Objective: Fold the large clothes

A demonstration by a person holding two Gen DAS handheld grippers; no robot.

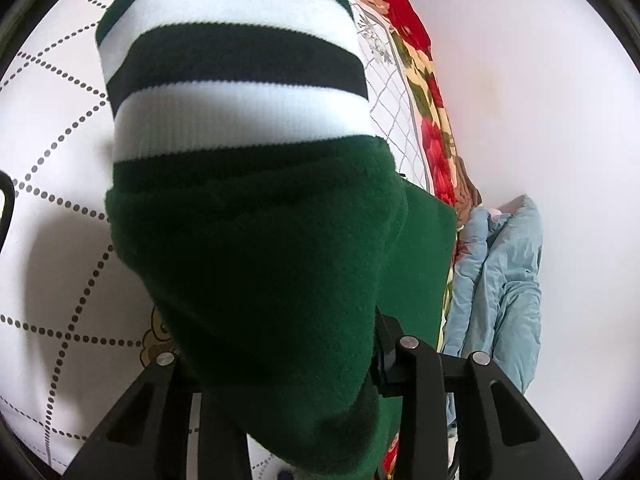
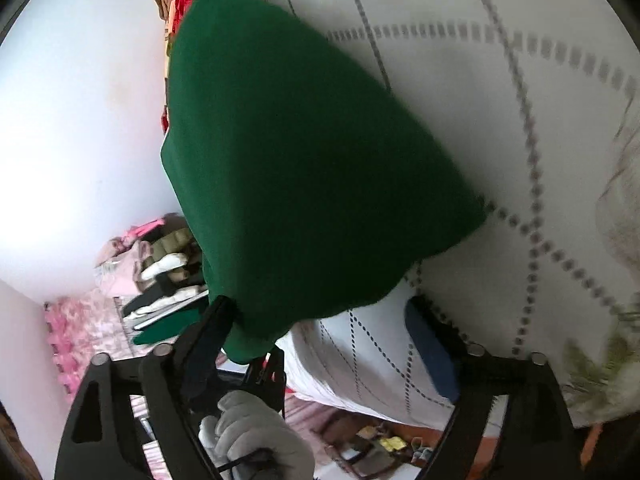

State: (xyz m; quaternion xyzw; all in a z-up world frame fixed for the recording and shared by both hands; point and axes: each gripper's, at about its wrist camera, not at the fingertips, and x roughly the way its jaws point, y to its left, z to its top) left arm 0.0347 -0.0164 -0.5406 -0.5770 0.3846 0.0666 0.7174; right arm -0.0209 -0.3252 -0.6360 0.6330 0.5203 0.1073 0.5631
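Note:
A dark green fleece garment (image 1: 280, 264) with a white and dark striped knit band (image 1: 236, 80) fills the left wrist view. It is bunched between the fingers of my left gripper (image 1: 280, 344), which is shut on it; the fingertips are buried in the cloth. In the right wrist view the same green garment (image 2: 304, 160) hangs over the bed. My right gripper (image 2: 320, 320) stands open, jaws wide apart, with the cloth's lower edge brushing its left finger (image 2: 212, 320). The blue pad (image 2: 432, 348) of the right finger is bare. A gloved hand (image 2: 256, 436) shows below.
A white bedcover with dotted grid lines (image 1: 60, 160) (image 2: 500, 140) lies under the garment. A red floral blanket (image 1: 432, 128) and a light blue garment (image 1: 500, 280) lie by the white wall (image 1: 540, 80). Folded clothes (image 2: 168, 272) and a pink mat (image 2: 80, 328) sit at the lower left.

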